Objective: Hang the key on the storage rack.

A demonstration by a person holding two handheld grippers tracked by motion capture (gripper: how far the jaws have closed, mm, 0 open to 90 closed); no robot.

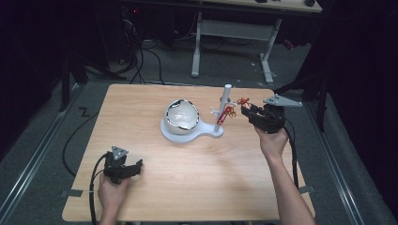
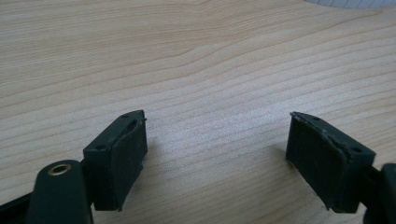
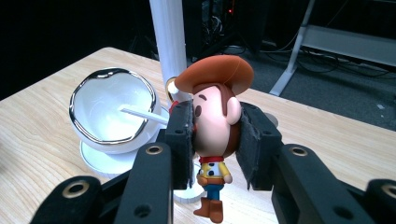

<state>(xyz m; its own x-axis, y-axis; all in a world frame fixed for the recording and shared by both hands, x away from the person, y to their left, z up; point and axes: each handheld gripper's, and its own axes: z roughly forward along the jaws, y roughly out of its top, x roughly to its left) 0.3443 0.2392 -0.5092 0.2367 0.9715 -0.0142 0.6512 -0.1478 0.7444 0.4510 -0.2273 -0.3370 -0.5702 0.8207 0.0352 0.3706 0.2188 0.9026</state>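
Right gripper (image 3: 215, 140) jaws clamped on head of cowboy figurine (image 3: 214, 135), held beside white stand post (image 3: 169, 42), near silver-rimmed bowl (image 3: 112, 109); figurine likely light, hard, smooth plastic; grip head sides. Left gripper (image 2: 217, 158) jaws apart, idle over table (image 2: 196, 56)
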